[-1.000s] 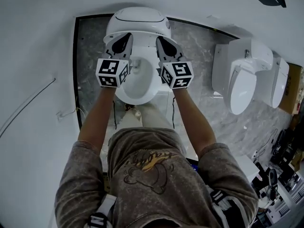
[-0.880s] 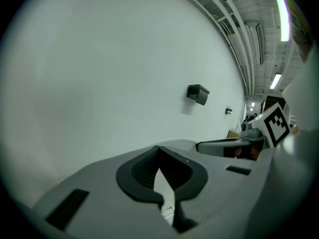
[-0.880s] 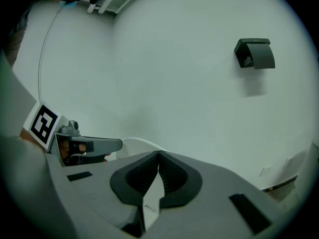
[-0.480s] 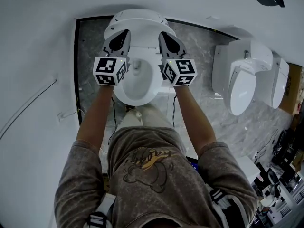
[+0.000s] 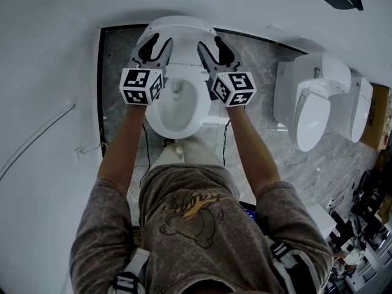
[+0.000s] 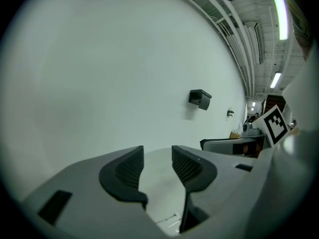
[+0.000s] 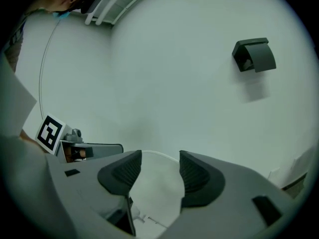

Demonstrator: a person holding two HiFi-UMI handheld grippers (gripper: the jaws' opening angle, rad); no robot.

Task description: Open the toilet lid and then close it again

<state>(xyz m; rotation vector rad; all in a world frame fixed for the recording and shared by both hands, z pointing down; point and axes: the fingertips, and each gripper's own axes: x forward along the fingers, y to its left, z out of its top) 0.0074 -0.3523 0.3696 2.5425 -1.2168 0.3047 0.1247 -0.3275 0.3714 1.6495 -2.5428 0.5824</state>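
A white toilet stands below me, its bowl (image 5: 177,106) uncovered and its lid (image 5: 177,26) raised toward the wall. My left gripper (image 5: 150,45) reaches to the lid's left part and my right gripper (image 5: 214,46) to its right part. The jaws of both are opening. In the left gripper view the left gripper (image 6: 157,166) has a gap between its pads, with the pale lid (image 6: 158,183) showing behind. The right gripper (image 7: 159,171) also stands apart, with the lid's curved top edge (image 7: 155,156) beyond it. Neither pair of pads presses on anything.
Two more white toilets (image 5: 312,103) (image 5: 358,106) stand to the right on the grey marbled floor (image 5: 116,72). A black box (image 7: 255,55) hangs on the white wall ahead. A thin cable (image 5: 37,136) runs at the left. Equipment clutters the lower right corner (image 5: 361,219).
Both grippers moved up toward the wall with the lid, which tipped further upright. Their jaws, shut before, now stand apart.
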